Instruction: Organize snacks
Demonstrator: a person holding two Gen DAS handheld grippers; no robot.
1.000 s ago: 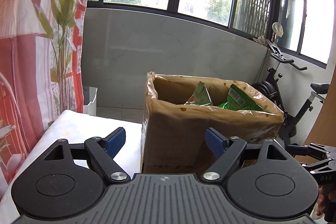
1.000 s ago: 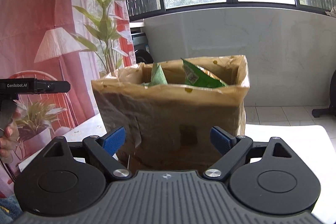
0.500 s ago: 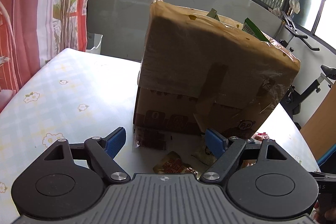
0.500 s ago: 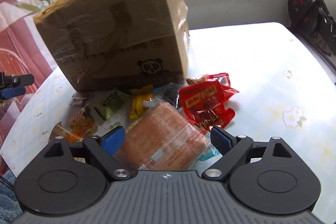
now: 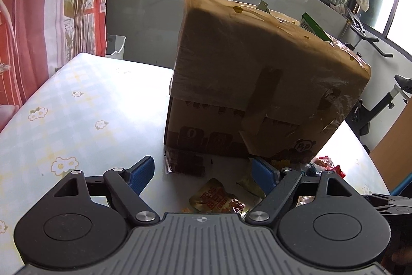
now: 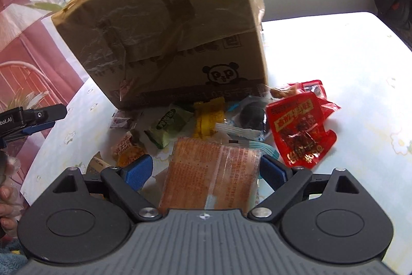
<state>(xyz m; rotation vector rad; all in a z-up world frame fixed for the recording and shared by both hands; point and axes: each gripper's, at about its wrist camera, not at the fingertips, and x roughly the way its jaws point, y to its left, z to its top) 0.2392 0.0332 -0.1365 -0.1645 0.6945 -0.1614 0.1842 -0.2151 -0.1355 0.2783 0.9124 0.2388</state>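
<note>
A taped cardboard box [image 5: 244,68] [image 6: 167,25] stands on the flowered table [image 5: 77,107], with green packets [image 5: 311,26] poking out of its top. Loose snacks lie in front of it: an orange cracker pack [image 6: 211,177], a red packet [image 6: 301,128], a green packet [image 6: 170,125], a yellow packet [image 6: 208,117] and a small orange packet [image 5: 213,197]. My right gripper [image 6: 206,166] is open and straddles the cracker pack; its pads stand just off the pack's sides. My left gripper [image 5: 203,169] is open above the small orange packet, touching nothing.
A dark brown sachet [image 5: 185,163] lies against the box's foot. The left gripper's tip [image 6: 33,117] shows at the left table edge, with a hand [image 6: 7,197] below it. An exercise bike [image 5: 401,94], a white bin [image 5: 116,45] and a red curtain [image 5: 25,17] surround the table.
Both grippers have sunk and tipped downward: the views went from the box's open top to its front and the snacks. The cracker pack now lies between the right fingers.
</note>
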